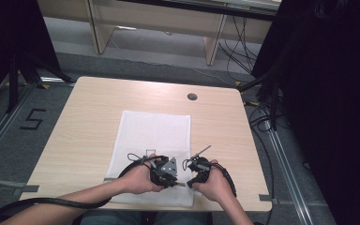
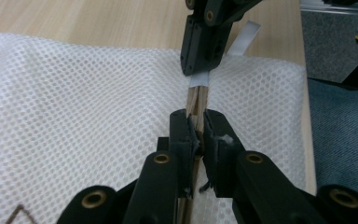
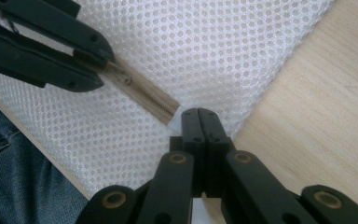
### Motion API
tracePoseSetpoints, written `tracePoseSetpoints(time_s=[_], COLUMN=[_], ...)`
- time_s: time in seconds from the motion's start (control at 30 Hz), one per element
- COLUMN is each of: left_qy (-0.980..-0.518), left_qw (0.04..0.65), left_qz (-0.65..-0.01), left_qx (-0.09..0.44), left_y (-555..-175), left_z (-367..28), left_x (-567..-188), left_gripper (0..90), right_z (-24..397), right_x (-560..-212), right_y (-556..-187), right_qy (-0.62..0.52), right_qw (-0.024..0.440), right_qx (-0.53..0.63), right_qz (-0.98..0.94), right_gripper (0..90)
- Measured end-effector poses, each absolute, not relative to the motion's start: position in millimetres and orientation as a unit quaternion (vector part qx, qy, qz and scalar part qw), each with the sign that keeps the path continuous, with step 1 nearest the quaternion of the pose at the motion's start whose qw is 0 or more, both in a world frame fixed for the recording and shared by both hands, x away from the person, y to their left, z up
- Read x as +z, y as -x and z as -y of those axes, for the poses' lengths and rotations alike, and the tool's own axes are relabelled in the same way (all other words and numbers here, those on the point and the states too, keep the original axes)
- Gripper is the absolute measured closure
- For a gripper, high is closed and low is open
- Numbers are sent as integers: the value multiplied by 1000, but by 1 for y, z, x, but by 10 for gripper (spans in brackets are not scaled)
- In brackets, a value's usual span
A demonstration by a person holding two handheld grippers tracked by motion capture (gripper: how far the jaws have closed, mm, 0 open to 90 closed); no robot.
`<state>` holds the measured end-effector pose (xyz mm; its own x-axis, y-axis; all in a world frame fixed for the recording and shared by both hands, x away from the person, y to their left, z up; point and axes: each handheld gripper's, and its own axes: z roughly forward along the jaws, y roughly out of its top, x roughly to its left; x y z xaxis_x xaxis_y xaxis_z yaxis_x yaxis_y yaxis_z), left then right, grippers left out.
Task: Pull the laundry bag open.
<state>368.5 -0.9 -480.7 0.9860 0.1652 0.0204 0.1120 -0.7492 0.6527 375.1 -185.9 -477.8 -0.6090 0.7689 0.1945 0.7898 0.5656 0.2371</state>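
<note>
A white mesh bag (image 1: 154,129) lies flat on the wooden table (image 1: 89,117), with a beige zipper (image 3: 144,98) along its near edge. My left gripper (image 1: 179,182) is shut on the zipper (image 2: 196,100) near its small slider (image 3: 126,80). Its jaws (image 2: 196,133) pinch the tape from both sides. My right gripper (image 1: 190,180) is shut on the white tab (image 2: 199,79) at the zipper's end, by the bag's near right corner. In the right gripper view its jaws (image 3: 199,116) meet right at the zipper's tip. The two grippers face each other, a short stretch of zipper apart.
A round cable hole (image 1: 192,96) sits at the table's far side. The person's jeans (image 3: 9,158) show just past the near table edge. Cables (image 1: 262,117) hang off the right side. The floor at the left bears a painted "5" (image 1: 32,119).
</note>
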Motion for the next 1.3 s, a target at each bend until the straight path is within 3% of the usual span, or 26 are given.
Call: tracePoseSetpoints(time_s=[1.3], left_qy=[-930], left_qw=[357], left_qz=[-84], left_qx=[36], left_y=[-366], left_z=[-16], left_x=[-480], left_gripper=[822], right_z=[186], right_x=[-478], right_y=[-375], right_qy=[433], right_qw=[31], right_qx=[-155], right_qz=[888], right_gripper=[900])
